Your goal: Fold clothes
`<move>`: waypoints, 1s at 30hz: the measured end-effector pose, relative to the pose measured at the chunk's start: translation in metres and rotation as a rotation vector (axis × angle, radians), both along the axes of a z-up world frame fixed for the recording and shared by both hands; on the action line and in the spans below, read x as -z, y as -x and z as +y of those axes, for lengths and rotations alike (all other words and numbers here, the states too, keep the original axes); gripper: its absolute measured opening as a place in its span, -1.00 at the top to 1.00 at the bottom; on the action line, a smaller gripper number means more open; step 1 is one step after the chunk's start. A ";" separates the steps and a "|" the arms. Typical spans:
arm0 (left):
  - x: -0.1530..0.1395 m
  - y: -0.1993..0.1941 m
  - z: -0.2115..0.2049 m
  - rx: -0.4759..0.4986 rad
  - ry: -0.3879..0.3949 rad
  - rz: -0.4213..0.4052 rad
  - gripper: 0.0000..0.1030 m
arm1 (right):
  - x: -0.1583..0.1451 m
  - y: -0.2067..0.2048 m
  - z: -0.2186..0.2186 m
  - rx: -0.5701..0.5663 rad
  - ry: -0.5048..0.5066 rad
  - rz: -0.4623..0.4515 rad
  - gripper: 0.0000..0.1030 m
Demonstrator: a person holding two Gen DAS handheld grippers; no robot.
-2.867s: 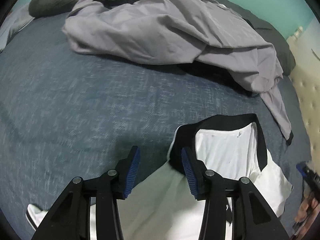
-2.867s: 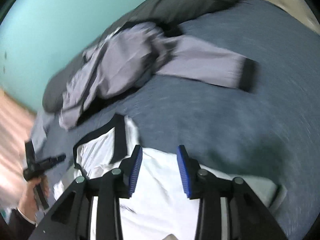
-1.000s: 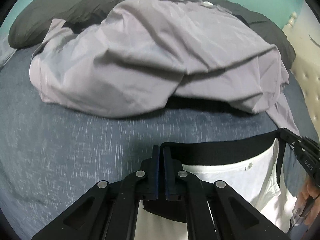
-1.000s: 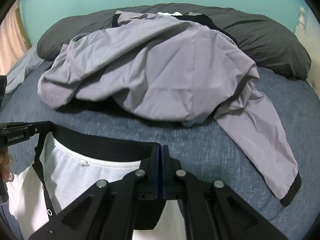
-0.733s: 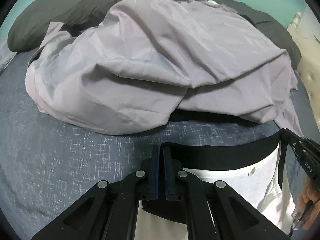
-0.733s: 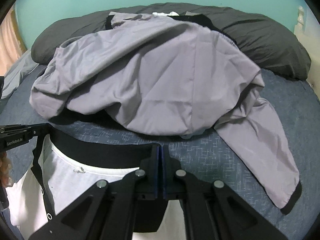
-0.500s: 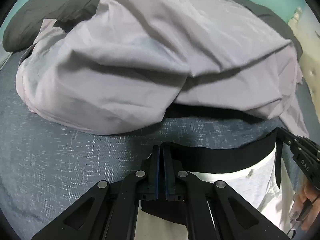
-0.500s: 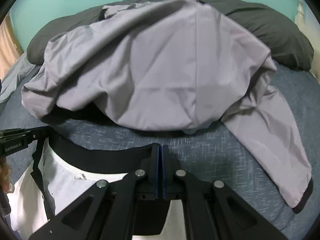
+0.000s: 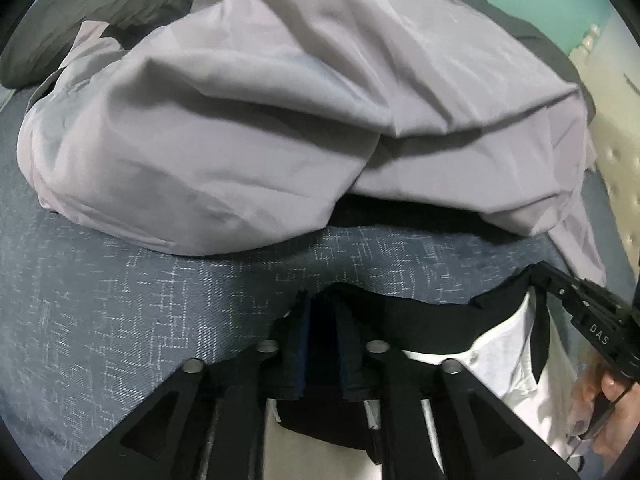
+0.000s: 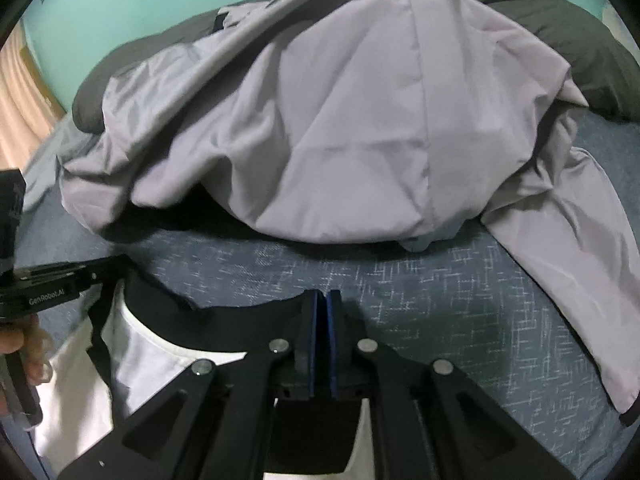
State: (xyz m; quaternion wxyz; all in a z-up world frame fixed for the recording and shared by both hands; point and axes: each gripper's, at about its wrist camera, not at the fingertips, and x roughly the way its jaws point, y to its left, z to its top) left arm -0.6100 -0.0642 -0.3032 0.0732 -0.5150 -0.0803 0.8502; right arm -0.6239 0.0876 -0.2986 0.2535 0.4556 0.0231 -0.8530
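Left wrist view, left claw [image 9: 322, 320] opening (black waistband [image 9: 420, 320] between), grey jacket [image 9: 280, 112] beyond

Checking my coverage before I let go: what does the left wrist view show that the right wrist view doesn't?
Left wrist only: the left gripper with its jaws opening over the black band, the cream tufted headboard at the right edge, and the right gripper from the side.

Right wrist only: the right gripper, jaws nearly closed at the band, the peach curtain, and the grey jacket's sleeve trailing right.

Both: the white garment with black band, the grey jacket, the blue bedspread, the dark pillow.
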 end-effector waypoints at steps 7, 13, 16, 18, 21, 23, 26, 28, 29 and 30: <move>-0.019 -0.021 -0.024 -0.016 -0.078 0.020 -0.05 | -0.034 -0.006 0.017 0.011 0.088 0.015 0.65; -0.031 -0.055 -0.052 -0.032 -0.085 0.007 -0.06 | -0.057 -0.021 0.039 0.045 0.086 0.027 0.63; -0.040 -0.083 -0.061 -0.054 -0.098 0.001 -0.07 | -0.057 -0.038 0.056 0.071 0.110 0.013 0.62; -0.042 -0.106 -0.065 -0.065 -0.088 0.002 -0.08 | -0.058 -0.056 0.068 0.089 0.116 0.001 0.60; -0.045 -0.142 -0.080 -0.096 -0.090 -0.014 -0.09 | -0.057 -0.084 0.084 0.098 0.110 -0.019 0.57; -0.048 -0.160 -0.089 -0.115 -0.097 -0.023 -0.09 | -0.056 -0.103 0.092 0.104 0.110 -0.032 0.56; -0.051 -0.190 -0.095 -0.134 -0.110 -0.034 -0.09 | -0.056 -0.132 0.103 0.111 0.117 -0.048 0.54; -0.052 -0.210 -0.096 -0.143 -0.120 -0.041 -0.09 | -0.054 -0.150 0.111 0.119 0.122 -0.065 0.52; -0.053 -0.221 -0.095 -0.146 -0.125 -0.045 -0.09 | -0.052 -0.159 0.113 0.121 0.121 -0.080 0.51; -0.053 -0.232 -0.093 -0.145 -0.127 -0.049 -0.09 | -0.050 -0.168 0.115 0.121 0.117 -0.097 0.51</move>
